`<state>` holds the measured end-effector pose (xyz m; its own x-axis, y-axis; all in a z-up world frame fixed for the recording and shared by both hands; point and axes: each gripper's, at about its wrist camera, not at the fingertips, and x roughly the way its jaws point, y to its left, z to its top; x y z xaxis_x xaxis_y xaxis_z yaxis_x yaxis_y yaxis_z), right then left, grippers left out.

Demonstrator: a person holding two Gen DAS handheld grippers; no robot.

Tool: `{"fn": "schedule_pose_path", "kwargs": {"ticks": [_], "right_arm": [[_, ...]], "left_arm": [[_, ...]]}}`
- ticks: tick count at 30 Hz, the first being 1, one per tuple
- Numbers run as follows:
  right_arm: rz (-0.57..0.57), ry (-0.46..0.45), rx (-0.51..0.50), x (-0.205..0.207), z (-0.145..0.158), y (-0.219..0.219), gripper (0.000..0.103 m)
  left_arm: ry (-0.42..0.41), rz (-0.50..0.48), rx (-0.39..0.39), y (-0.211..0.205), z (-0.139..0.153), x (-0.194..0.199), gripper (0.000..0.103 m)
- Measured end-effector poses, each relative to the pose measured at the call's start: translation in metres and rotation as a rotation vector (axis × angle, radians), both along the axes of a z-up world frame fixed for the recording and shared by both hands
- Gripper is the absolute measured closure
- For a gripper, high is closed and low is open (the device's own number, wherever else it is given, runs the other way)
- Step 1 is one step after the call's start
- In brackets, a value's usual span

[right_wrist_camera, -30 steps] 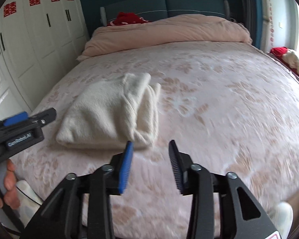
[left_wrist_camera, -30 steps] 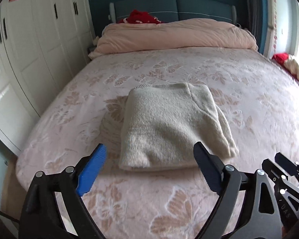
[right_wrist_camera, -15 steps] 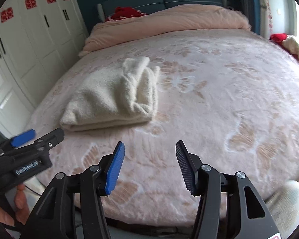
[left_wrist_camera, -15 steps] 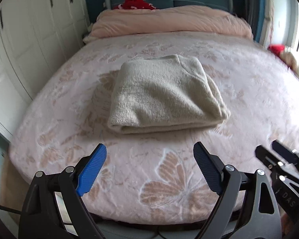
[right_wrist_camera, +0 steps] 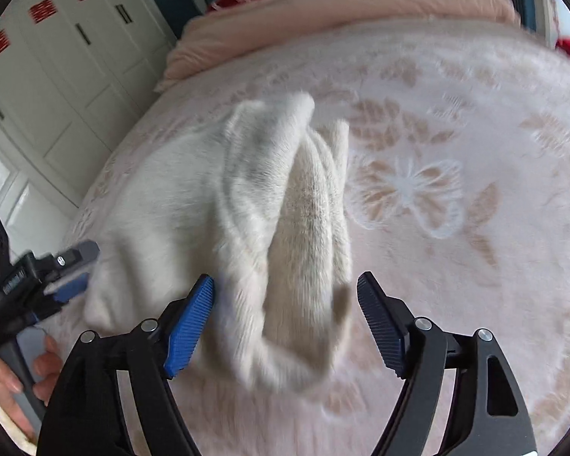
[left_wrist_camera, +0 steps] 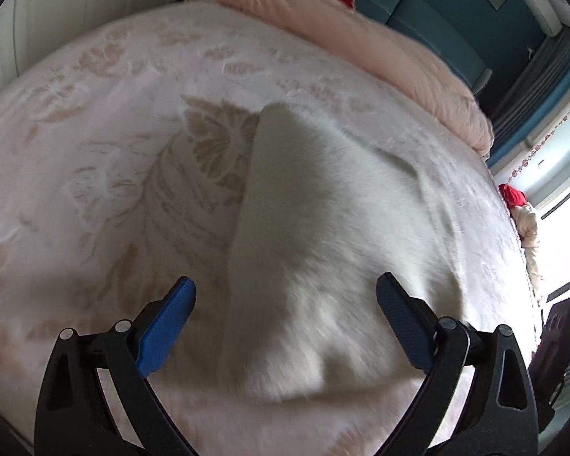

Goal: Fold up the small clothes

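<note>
Both claws have swooped in low over the bed (left_wrist_camera: 95,152) now, where a moment back they hung off its near edge. The left claw (left_wrist_camera: 285,319) has its jaws spread wide, straddling the near end of the folded cream sweater (left_wrist_camera: 323,228), and the right claw (right_wrist_camera: 285,319) is spread just as wide around the bundled side folds of the sweater (right_wrist_camera: 247,209). Neither is clamped on anything yet. To me that reads as lining up for another fold or a lift. Everything's smeared with motion, so whether any fingertip actually touches the knit, I can't tell. The sweater's nearest hem is lost in the blur between the jaws.
</note>
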<state>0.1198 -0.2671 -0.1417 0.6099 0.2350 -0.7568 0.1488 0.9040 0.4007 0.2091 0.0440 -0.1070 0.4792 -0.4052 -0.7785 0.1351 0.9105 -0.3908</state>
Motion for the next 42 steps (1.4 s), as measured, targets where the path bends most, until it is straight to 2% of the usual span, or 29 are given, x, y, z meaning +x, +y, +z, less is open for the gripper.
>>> {"fn": "schedule_pose_path", "kwargs": {"ticks": [1,2,3,4,5,6,8,10,14,16,18,20,21,22,23,24,25,26,27,28,30,32,34,35,37,40,42], "right_arm": [[0.001,0.017,0.025,0.006,-0.006,0.000,0.028],[0.011,0.040,0.074,0.014,-0.015,0.001,0.034],[0.014,0.051,0.126,0.019,-0.023,0.000,0.042],[0.008,0.046,0.160,0.021,-0.025,-0.001,0.053],[-0.002,0.040,0.186,0.022,-0.023,-0.002,0.063],[-0.005,0.026,0.195,0.022,-0.015,-0.002,0.066],[0.005,-0.030,0.177,0.016,0.008,-0.002,0.072],[0.011,-0.110,0.159,0.006,0.044,-0.003,0.072],[0.038,-0.311,0.060,-0.024,0.140,-0.002,0.072],[0.048,-0.363,0.032,-0.039,0.165,-0.005,0.071],[0.060,-0.385,0.009,-0.055,0.176,-0.005,0.069],[0.054,-0.356,-0.009,-0.067,0.159,-0.003,0.059],[0.060,-0.325,-0.013,-0.069,0.141,-0.002,0.054],[0.066,-0.292,-0.020,-0.068,0.124,-0.002,0.052],[0.052,-0.236,-0.052,-0.067,0.093,-0.003,0.052],[0.033,-0.170,-0.093,-0.071,0.066,-0.008,0.058],[0.005,-0.093,-0.133,-0.072,0.045,-0.010,0.072],[-0.036,-0.051,-0.103,-0.081,0.032,-0.015,0.092],[-0.051,-0.076,-0.049,-0.092,0.033,-0.020,0.094],[-0.070,-0.109,-0.021,-0.103,0.041,-0.021,0.094],[-0.019,-0.164,-0.052,-0.110,0.064,-0.008,0.098],[0.058,-0.180,-0.103,-0.102,0.074,0.013,0.098],[0.098,-0.159,-0.159,-0.085,0.064,0.024,0.099],[0.097,-0.094,-0.189,-0.073,0.043,0.026,0.103],[0.095,-0.013,-0.199,-0.063,0.013,0.025,0.103],[0.049,-0.036,-0.117,-0.075,0.028,0.019,0.103],[0.028,-0.074,-0.088,-0.090,0.049,0.017,0.098]], "left_arm": [[0.026,-0.005,-0.018,0.000,-0.008,0.007,0.010],[0.057,-0.027,-0.058,-0.002,-0.017,0.013,0.013],[0.087,-0.049,-0.104,-0.003,-0.025,0.018,0.030],[0.119,-0.064,-0.155,-0.004,-0.033,0.023,0.036],[0.126,-0.054,-0.172,-0.005,-0.033,0.025,0.045],[0.120,-0.058,-0.179,-0.006,-0.029,0.025,0.055],[0.065,-0.099,-0.191,-0.010,-0.004,0.020,0.062],[0.010,-0.141,-0.205,-0.014,0.023,0.014,0.064],[-0.137,-0.207,-0.245,-0.022,0.098,-0.005,0.063],[-0.190,-0.226,-0.271,-0.023,0.127,-0.019,0.063],[-0.216,-0.228,-0.263,-0.022,0.139,-0.030,0.061],[-0.224,-0.217,-0.229,-0.021,0.130,-0.043,0.055],[-0.223,-0.211,-0.205,-0.021,0.121,-0.043,0.045],[-0.216,-0.204,-0.167,-0.022,0.104,-0.042,0.037],[-0.194,-0.172,-0.094,-0.024,0.078,-0.042,0.033],[-0.151,-0.144,-0.024,-0.025,0.053,-0.043,0.036],[-0.081,-0.114,0.011,-0.022,0.030,-0.045,0.040],[-0.042,-0.097,0.015,-0.020,0.020,-0.046,0.045],[-0.025,-0.082,0.001,-0.014,0.016,-0.053,0.045],[-0.054,-0.073,-0.027,-0.010,0.022,-0.063,0.045],[-0.105,-0.082,-0.022,-0.012,0.035,-0.075,0.045],[-0.142,-0.106,-0.007,-0.025,0.043,-0.079,0.045],[-0.117,-0.142,0.053,-0.044,0.029,-0.072,0.045],[-0.099,-0.142,0.088,-0.051,0.020,-0.066,0.045],[-0.085,-0.143,0.177,-0.061,0.003,-0.062,0.044],[-0.102,-0.145,0.201,-0.062,0.010,-0.066,0.044],[-0.105,-0.139,0.194,-0.059,0.021,-0.072,0.043]]}}
